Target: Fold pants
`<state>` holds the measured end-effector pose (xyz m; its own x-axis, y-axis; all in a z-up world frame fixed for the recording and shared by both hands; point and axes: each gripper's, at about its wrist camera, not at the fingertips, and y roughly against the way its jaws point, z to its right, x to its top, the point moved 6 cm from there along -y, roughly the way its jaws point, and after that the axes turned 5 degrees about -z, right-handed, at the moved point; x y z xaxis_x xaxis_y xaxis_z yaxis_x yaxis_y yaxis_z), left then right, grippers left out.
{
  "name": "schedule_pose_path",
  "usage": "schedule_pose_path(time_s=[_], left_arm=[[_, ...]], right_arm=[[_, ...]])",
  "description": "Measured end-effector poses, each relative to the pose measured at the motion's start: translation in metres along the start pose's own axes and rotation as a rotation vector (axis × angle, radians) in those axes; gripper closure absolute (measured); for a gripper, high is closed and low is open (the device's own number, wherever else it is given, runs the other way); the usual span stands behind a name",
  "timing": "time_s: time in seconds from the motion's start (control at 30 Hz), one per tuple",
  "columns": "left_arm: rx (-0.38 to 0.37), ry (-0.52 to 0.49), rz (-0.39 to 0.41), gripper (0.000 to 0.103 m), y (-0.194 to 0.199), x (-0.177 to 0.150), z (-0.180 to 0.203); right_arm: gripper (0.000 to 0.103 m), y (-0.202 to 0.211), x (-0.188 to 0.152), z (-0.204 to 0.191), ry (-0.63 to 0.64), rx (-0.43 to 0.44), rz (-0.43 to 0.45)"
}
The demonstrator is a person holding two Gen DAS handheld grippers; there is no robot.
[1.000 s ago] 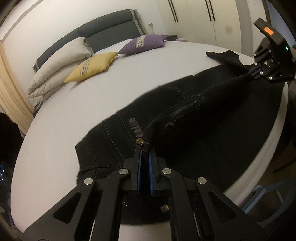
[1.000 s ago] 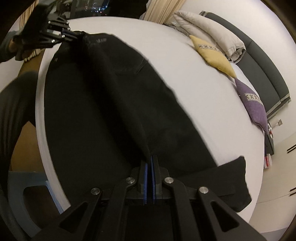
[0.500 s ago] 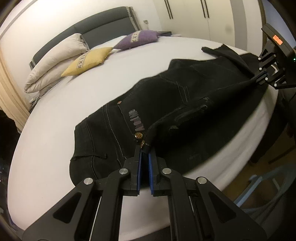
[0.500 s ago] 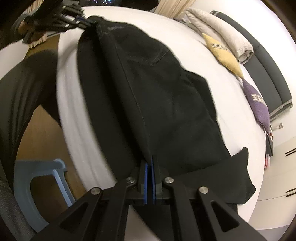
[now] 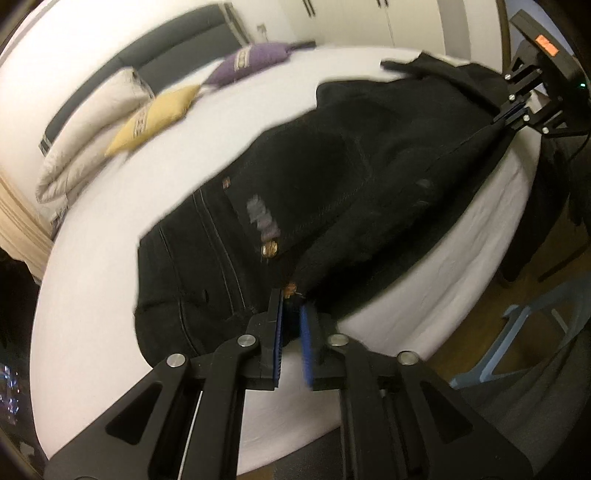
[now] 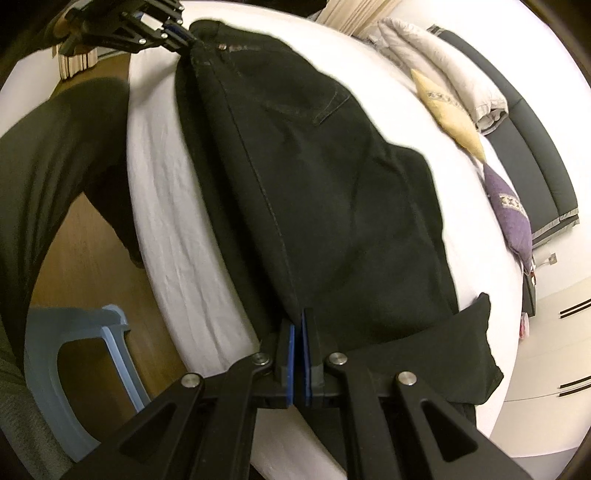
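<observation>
Black pants (image 5: 332, 192) lie along the near edge of a white bed (image 5: 103, 295), folded lengthwise. My left gripper (image 5: 291, 306) holds the waistband by the brass button; its jaws stand slightly apart with fabric between them. My right gripper (image 6: 297, 325) is shut on the folded leg edge of the pants (image 6: 314, 166). The right gripper also shows at the far right of the left wrist view (image 5: 513, 110), and the left gripper at the top left of the right wrist view (image 6: 181, 37). One leg end (image 6: 469, 354) lies flat to the right.
A yellow cushion (image 5: 155, 118), a purple cushion (image 5: 255, 61) and a folded grey duvet (image 5: 81, 147) lie at the headboard. A light blue plastic stool (image 6: 74, 354) stands on the wooden floor beside the bed. White wardrobes (image 5: 369, 18) stand behind.
Both grippers have pulled the pants toward the near edge of the bed, so more white sheet side and floor show. The left jaws have parted slightly.
</observation>
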<state>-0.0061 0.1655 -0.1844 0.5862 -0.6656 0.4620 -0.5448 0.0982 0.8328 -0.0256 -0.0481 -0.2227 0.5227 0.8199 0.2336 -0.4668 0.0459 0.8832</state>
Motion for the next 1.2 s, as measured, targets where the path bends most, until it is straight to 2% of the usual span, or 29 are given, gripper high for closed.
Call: schedule_pose_path(time_s=[0.13, 0.27, 0.33, 0.4, 0.43, 0.53, 0.63, 0.73, 0.83, 0.87, 0.93, 0.97, 1.03, 1.1, 1.2], left_arm=[[0.025, -0.029, -0.022, 0.090, -0.006, -0.007, 0.005], [0.017, -0.041, -0.050, 0.088, 0.000, -0.008, 0.007], [-0.015, -0.027, -0.077, 0.088, 0.003, -0.012, 0.005], [-0.049, -0.005, -0.111, 0.088, 0.005, -0.019, 0.001], [-0.048, 0.004, -0.121, 0.088, 0.007, -0.022, -0.001], [-0.066, 0.082, -0.098, 0.088, 0.023, -0.017, -0.011], [-0.078, 0.185, 0.030, 0.088, 0.044, 0.023, -0.016], [-0.098, 0.224, 0.100, 0.088, 0.042, 0.063, -0.007], [-0.135, 0.257, 0.080, 0.088, 0.010, 0.093, 0.009], [-0.151, 0.266, 0.047, 0.088, -0.008, 0.099, 0.016], [-0.181, 0.269, -0.057, 0.088, -0.042, 0.101, 0.029], [-0.173, 0.273, -0.101, 0.088, -0.056, 0.099, 0.035], [-0.170, 0.294, -0.085, 0.088, -0.059, 0.100, 0.036], [-0.198, 0.340, -0.079, 0.088, -0.059, 0.100, 0.033], [-0.199, 0.346, -0.073, 0.088, -0.061, 0.100, 0.031]], right_arm=[[0.095, -0.004, -0.004, -0.011, 0.018, -0.051, 0.008], [0.089, -0.001, -0.011, -0.010, -0.031, -0.035, 0.023], [0.077, 0.004, -0.014, -0.009, -0.073, -0.004, 0.022], [0.034, 0.009, -0.020, -0.009, -0.123, 0.079, 0.025], [0.032, 0.015, -0.024, -0.010, -0.147, 0.108, 0.035], [0.032, 0.032, -0.026, -0.007, -0.219, 0.159, 0.076], [0.032, 0.053, -0.015, 0.020, -0.365, 0.190, 0.170], [0.032, 0.062, 0.000, 0.042, -0.447, 0.194, 0.228], [0.031, 0.045, 0.003, 0.043, -0.441, 0.166, 0.195], [0.031, 0.033, -0.001, 0.041, -0.445, 0.170, 0.166], [0.031, 0.002, -0.017, 0.033, -0.480, 0.195, 0.041], [0.031, -0.004, -0.025, 0.029, -0.495, 0.206, 0.004], [0.031, 0.007, -0.037, 0.022, -0.495, 0.205, 0.018], [0.031, 0.023, -0.043, 0.023, -0.510, 0.229, 0.039], [0.031, 0.044, -0.045, 0.056, -0.613, 0.220, 0.089]])
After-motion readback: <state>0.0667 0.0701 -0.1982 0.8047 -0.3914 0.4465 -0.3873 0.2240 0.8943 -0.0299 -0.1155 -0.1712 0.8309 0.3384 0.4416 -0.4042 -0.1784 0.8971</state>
